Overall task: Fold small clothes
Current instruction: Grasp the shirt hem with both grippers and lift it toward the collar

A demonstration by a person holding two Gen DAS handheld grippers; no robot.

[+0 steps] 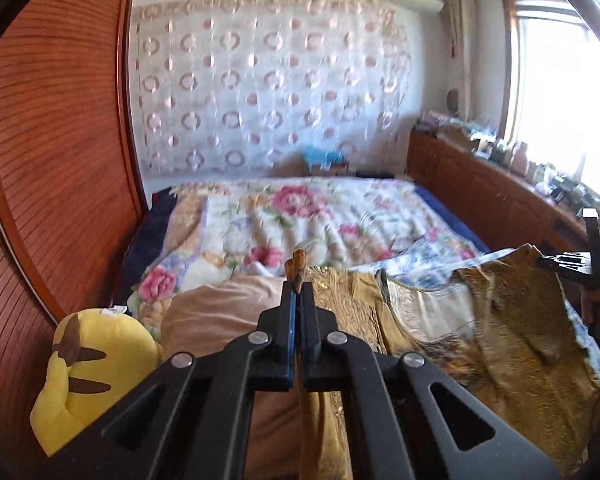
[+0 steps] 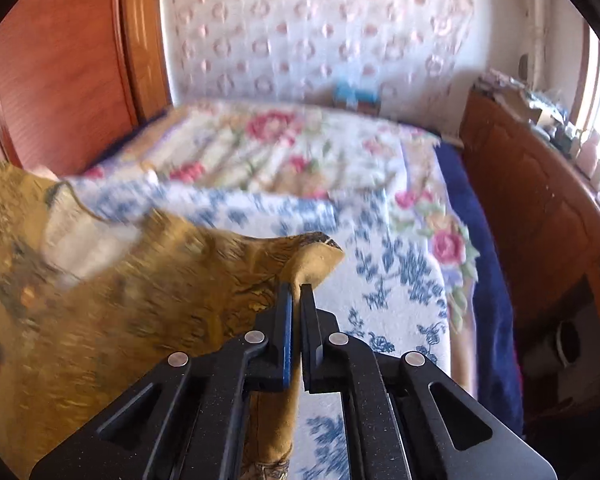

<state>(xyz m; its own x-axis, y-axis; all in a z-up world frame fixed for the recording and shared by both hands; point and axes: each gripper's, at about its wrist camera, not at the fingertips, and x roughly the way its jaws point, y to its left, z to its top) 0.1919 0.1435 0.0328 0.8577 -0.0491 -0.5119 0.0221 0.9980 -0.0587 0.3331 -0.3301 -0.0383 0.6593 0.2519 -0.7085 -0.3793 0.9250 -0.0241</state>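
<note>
A small gold-brown patterned garment (image 1: 492,344) with a pale lining hangs spread between my two grippers above the bed. My left gripper (image 1: 299,284) is shut on one corner of it; a bit of cloth sticks out above the tips. My right gripper (image 2: 297,286) is shut on the other corner of the garment (image 2: 100,304), which drapes to the left. The right gripper also shows at the right edge of the left wrist view (image 1: 590,260).
A bed with a floral blanket (image 1: 300,216) and a blue-flowered sheet (image 2: 384,264) lies below. A yellow plush toy (image 1: 88,372) and a beige pillow (image 1: 220,320) sit at the left. A wooden wardrobe (image 1: 52,160) stands left, a cluttered wooden cabinet (image 1: 500,192) right under the window.
</note>
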